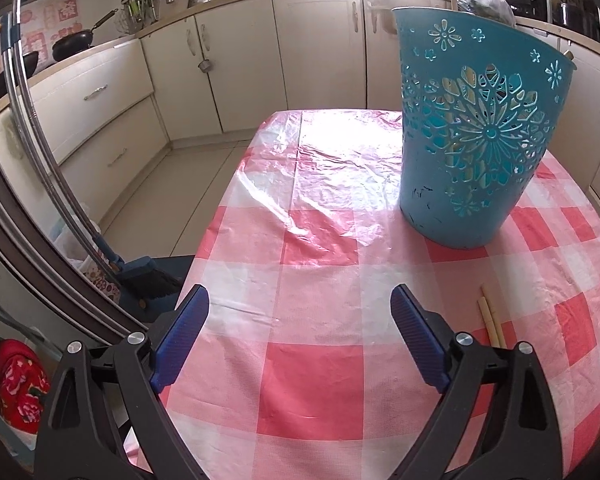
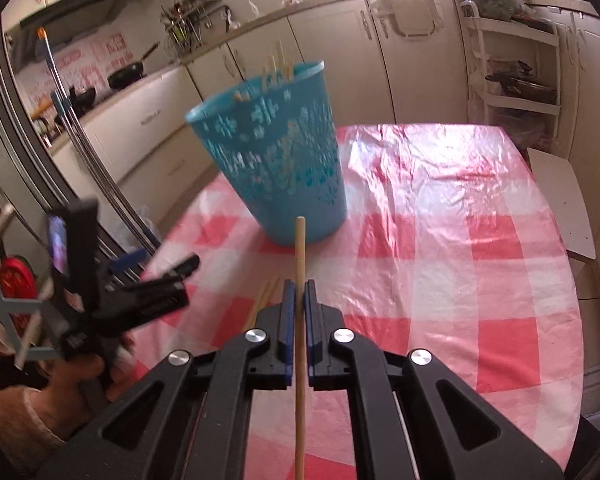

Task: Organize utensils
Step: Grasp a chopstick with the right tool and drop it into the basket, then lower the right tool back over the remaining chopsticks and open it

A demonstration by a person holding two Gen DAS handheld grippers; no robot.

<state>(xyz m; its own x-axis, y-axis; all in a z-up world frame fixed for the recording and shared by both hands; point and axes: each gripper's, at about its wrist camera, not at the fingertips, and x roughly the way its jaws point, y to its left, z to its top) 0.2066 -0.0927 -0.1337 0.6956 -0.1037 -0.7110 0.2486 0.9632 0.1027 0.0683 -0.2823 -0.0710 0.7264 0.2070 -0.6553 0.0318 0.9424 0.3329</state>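
The right gripper (image 2: 299, 292) is clenched on a single wooden chopstick (image 2: 300, 264), which runs straight forward between its blue pads, its tip reaching toward the foot of the teal basket (image 2: 276, 168). That basket stands upright on the table (image 2: 440, 280), which is covered with a red-and-white checked cloth, and more chopsticks poke above its rim. Two further chopsticks (image 1: 490, 316) lie flat on the cloth just beside the right gripper. The left gripper (image 1: 300, 304) hovers over the near part of the table with its jaws spread wide and nothing between them.
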